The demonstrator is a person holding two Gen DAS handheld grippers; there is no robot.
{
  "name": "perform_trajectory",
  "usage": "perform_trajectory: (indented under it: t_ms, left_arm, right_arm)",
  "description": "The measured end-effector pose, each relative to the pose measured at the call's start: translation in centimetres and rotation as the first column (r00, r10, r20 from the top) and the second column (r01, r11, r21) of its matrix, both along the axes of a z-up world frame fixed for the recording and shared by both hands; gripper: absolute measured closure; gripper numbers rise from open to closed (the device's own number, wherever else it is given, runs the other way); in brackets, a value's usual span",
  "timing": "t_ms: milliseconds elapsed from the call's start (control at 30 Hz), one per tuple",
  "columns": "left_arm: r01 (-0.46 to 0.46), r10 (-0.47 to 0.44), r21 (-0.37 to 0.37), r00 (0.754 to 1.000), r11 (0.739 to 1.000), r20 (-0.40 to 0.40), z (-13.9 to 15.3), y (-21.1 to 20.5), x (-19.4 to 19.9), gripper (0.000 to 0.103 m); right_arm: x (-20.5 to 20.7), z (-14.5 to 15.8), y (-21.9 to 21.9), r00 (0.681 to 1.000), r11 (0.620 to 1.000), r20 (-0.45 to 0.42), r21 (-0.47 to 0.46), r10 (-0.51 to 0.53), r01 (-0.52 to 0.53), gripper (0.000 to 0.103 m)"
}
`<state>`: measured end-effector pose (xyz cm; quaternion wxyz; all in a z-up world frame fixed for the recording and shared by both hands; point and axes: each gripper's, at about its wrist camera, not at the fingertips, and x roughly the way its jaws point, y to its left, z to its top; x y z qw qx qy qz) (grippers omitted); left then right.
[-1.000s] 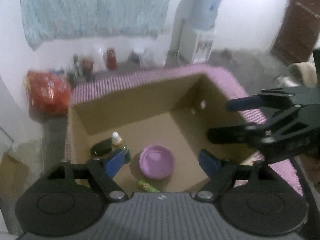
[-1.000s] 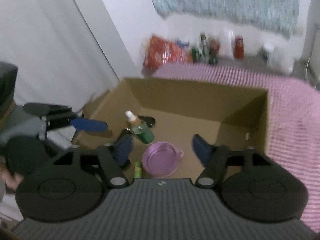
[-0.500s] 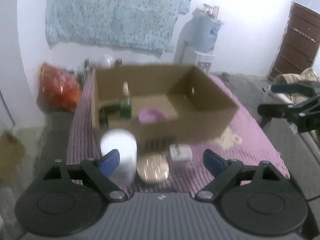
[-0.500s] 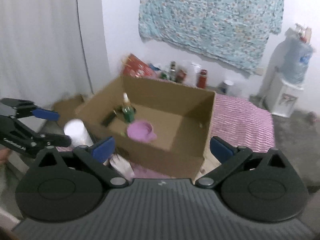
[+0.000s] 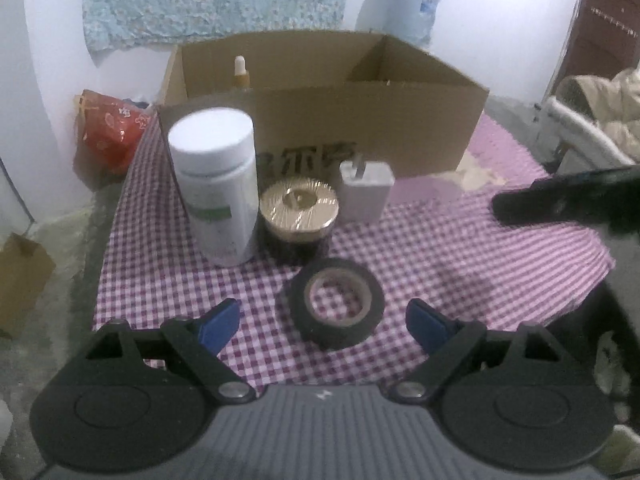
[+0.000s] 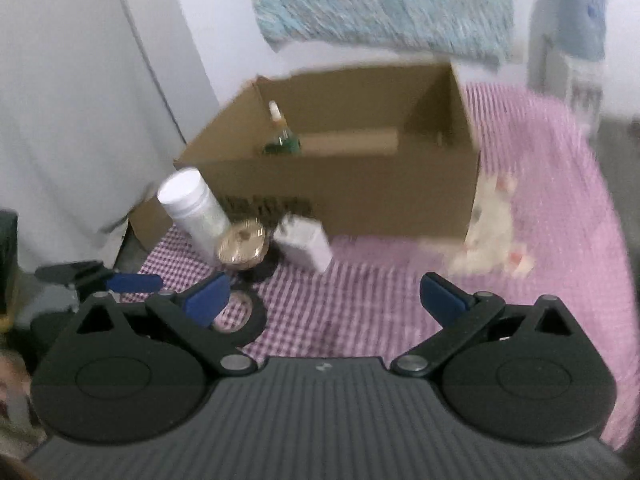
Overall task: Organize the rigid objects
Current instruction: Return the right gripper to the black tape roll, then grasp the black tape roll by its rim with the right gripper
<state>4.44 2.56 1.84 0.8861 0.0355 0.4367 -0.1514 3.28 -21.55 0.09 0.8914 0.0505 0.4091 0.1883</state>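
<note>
A black tape roll [image 5: 337,313] lies flat on the purple checked cloth, just ahead of my open, empty left gripper [image 5: 324,322]. Behind it stand a white jar [image 5: 216,184], a gold-lidded dark jar [image 5: 298,216] and a white charger plug [image 5: 366,190]. A cardboard box [image 5: 360,120] behind them holds a dropper bottle [image 5: 241,74]. My right gripper [image 6: 326,298] is open and empty, back from the same items: white jar [image 6: 194,210], gold lid [image 6: 240,244], charger [image 6: 306,242], tape roll [image 6: 244,320], box [image 6: 360,192].
A red bag [image 5: 110,130] sits on the floor left of the table. A water dispenser [image 5: 408,8] stands behind the box. A chair with cloth [image 5: 588,120] is at the right. A small brown carton [image 5: 20,280] is on the floor left.
Both grippers have pulled back out of the box and dropped low in front of it. The items on the cloth have come into view.
</note>
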Motion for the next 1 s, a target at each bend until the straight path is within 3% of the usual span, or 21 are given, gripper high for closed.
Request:
perform_trajectory:
  t_ms: [133, 367, 667, 700, 867, 1000]
  left_arm:
    - [0.02, -0.02, 0.023, 1.0, 1.0, 0.002, -1.0, -0.3, 0.1, 0.013]
    - [0.05, -0.05, 0.042, 0.999, 0.998, 0.008, -2.0, -1.0, 0.9, 0.031]
    - [0.088, -0.088, 0.05, 0.996, 0.995, -0.012, -3.0, -1.5, 0.9, 0.035]
    - [0.09, -0.09, 0.051, 0.996, 0.995, -0.011, -3.1, -1.6, 0.9, 0.035]
    - [0.1, -0.101, 0.056, 0.995, 0.993, 0.008, -3.2, -1.9, 0.8, 0.038]
    - [0.103, -0.105, 0.066, 0.994, 0.993, 0.026, -3.4, -2.3, 0.8, 0.038]
  right_arm:
    - [0.6, -2.7, 2.9, 0.998, 0.998, -0.058, -0.047, 0.027, -0.03, 0.001]
    - [2.4, -3.8, 5.3, 0.997, 0.998, -0.063, -0.045, 0.036, -0.039, 0.002]
    - [3.2, -4.9, 6.8, 0.991, 0.995, -0.087, 0.003, 0.097, -0.097, 0.009]
    - [3.3, -5.2, 7.0, 0.99, 0.995, -0.097, 0.014, 0.104, -0.104, 0.011]
    - [3.9, -6.2, 7.3, 0.983, 0.992, -0.141, 0.056, 0.12, -0.113, 0.045]
    - [4.2, -6.8, 7.4, 0.981, 0.991, -0.15, 0.059, 0.125, -0.117, 0.056]
